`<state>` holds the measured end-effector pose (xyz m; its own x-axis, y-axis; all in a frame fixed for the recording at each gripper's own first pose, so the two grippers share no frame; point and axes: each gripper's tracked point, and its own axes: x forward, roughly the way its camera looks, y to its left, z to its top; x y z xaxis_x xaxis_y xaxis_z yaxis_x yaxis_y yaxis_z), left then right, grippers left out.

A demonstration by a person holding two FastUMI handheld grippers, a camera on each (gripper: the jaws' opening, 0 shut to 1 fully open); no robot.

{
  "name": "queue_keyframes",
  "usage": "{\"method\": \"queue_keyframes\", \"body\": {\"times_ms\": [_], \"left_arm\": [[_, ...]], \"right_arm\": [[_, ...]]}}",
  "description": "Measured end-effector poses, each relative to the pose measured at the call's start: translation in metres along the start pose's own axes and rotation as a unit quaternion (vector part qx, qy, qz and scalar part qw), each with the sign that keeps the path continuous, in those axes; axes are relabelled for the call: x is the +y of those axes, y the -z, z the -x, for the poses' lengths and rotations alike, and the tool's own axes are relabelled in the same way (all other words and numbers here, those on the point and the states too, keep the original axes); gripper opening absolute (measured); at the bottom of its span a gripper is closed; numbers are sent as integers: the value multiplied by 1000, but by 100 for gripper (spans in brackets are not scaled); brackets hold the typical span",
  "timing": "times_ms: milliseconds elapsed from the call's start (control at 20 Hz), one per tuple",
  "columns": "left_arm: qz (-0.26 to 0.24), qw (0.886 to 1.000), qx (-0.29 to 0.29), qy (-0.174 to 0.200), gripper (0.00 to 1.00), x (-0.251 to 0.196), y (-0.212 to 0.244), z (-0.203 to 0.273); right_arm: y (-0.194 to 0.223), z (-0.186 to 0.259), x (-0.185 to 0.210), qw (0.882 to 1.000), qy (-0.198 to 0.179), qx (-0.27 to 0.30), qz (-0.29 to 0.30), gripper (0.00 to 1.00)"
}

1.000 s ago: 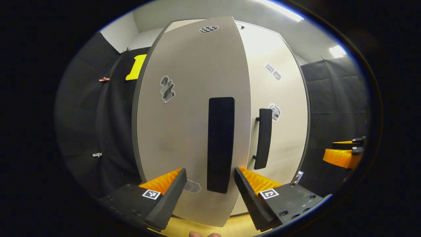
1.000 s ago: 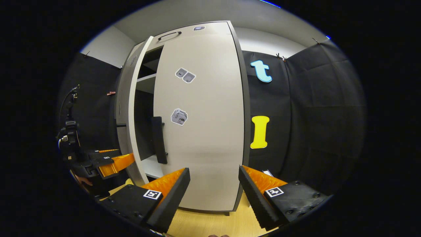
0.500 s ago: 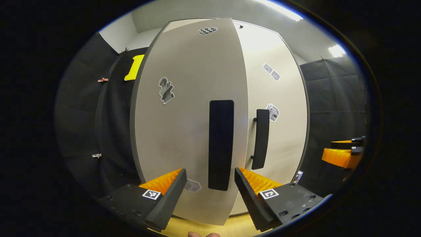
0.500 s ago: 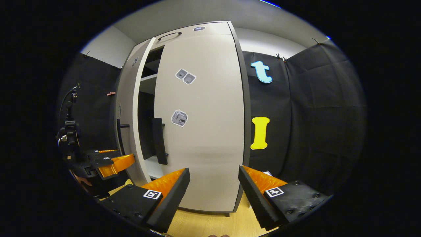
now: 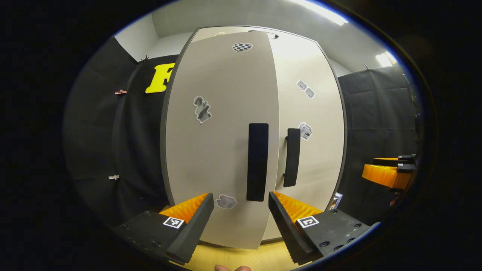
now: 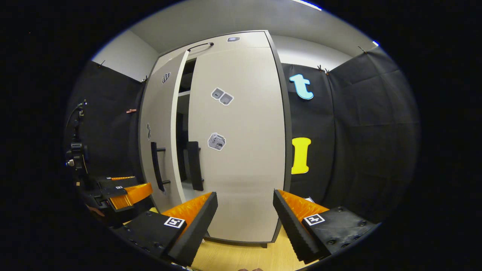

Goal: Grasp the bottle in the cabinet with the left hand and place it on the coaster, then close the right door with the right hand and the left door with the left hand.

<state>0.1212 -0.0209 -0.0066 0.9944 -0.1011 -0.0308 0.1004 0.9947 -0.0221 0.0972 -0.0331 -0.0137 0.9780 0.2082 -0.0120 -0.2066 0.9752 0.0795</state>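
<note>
Your left hand-held gripper [image 5: 241, 199] faces the cabinet's left door [image 5: 222, 143], fingers spread wide with nothing between them; its dark handle [image 5: 257, 162] sits straight ahead, apart from the fingers. That door stands slightly ajar, a narrow gap beside the shut right door [image 6: 241, 150]. Your right hand-held gripper [image 6: 244, 199] is likewise open and empty before the right door. The stickers [image 5: 202, 109] on both doors are too small to read. Bottle and coaster: I cannot tell where.
</note>
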Motion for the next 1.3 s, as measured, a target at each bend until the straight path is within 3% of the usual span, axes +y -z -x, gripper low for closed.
{"method": "queue_keyframes", "body": {"times_ms": [1300], "left_arm": [[-4,1000,-16,-9,93,4,-7,89]], "right_arm": [[-12,50,34,1000,-8,-22,-13,98]]}}
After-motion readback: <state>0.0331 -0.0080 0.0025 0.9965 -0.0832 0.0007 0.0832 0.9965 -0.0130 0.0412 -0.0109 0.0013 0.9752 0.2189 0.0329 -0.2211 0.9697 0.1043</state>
